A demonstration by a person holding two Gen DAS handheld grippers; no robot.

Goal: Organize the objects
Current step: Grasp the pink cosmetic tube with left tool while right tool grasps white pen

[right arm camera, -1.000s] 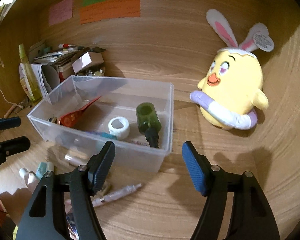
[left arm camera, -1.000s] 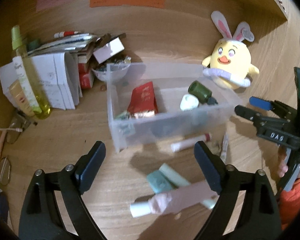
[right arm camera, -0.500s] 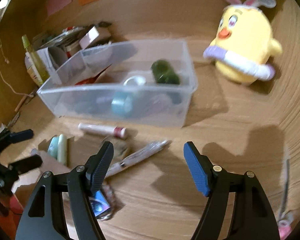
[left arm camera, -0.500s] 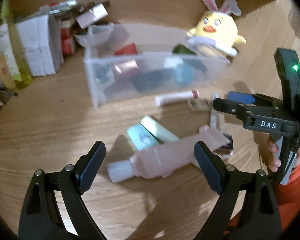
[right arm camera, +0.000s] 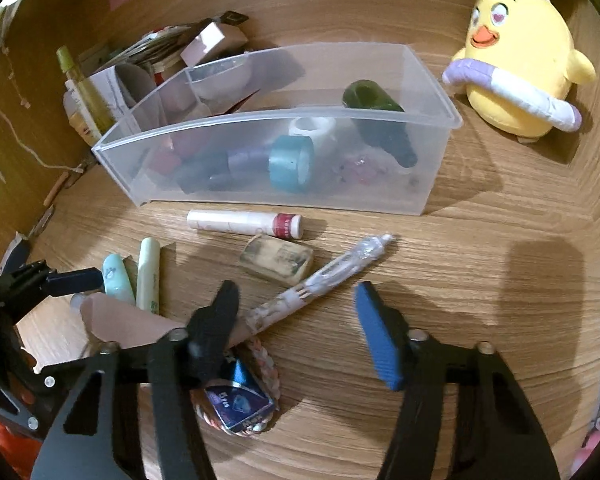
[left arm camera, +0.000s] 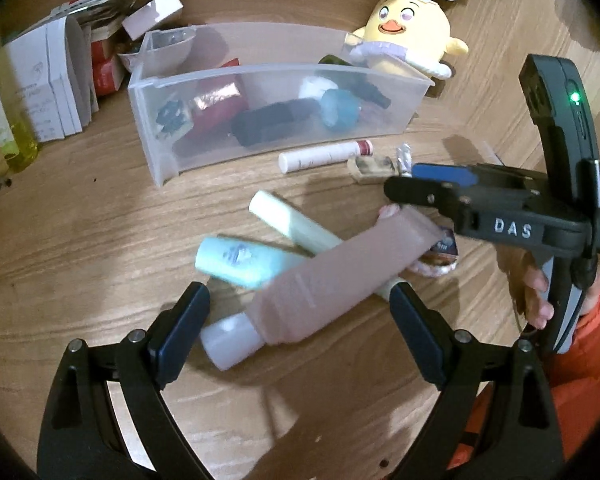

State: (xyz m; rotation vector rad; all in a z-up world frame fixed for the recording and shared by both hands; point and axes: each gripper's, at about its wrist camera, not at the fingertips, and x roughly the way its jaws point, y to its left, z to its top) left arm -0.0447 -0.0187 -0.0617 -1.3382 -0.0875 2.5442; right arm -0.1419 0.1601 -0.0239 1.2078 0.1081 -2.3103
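- Both your grippers have dropped toward the loose items on the wooden desk (right arm camera: pixel 480 280); a second ago the clear bin (right arm camera: pixel 440 120) filled each view, and now the scattered things in front of it do.
- Your left gripper (left arm camera: pixel 300 332) hangs released and wide, with the pink tube (left arm camera: pixel 332 280) lying between its fingers. The pads do not touch the tube yet, so nothing is grasped.
- The pink tube rests across a mint tube (left arm camera: pixel 240 260) and a pale green tube (left arm camera: pixel 292 224), all on the desk just in front of the bin. That pile has come much closer in the left wrist view.
- Your right gripper (right arm camera: pixel 296 328) is closing at this moment, narrower than a second ago. The wrapped pen (right arm camera: pixel 324 276) lies between the jaws at an angle, its lower end by the left finger; the pads are not pressing on it.
- A white stick with a red cap (right arm camera: pixel 244 222) and a small worn block (right arm camera: pixel 278 260) lie untouched between the pen and the bin.
- Reading this as the approach to a double pick: neither item is lifted, and the bin, already holding tape rolls and a green bottle (right arm camera: pixel 376 100), waits for more.
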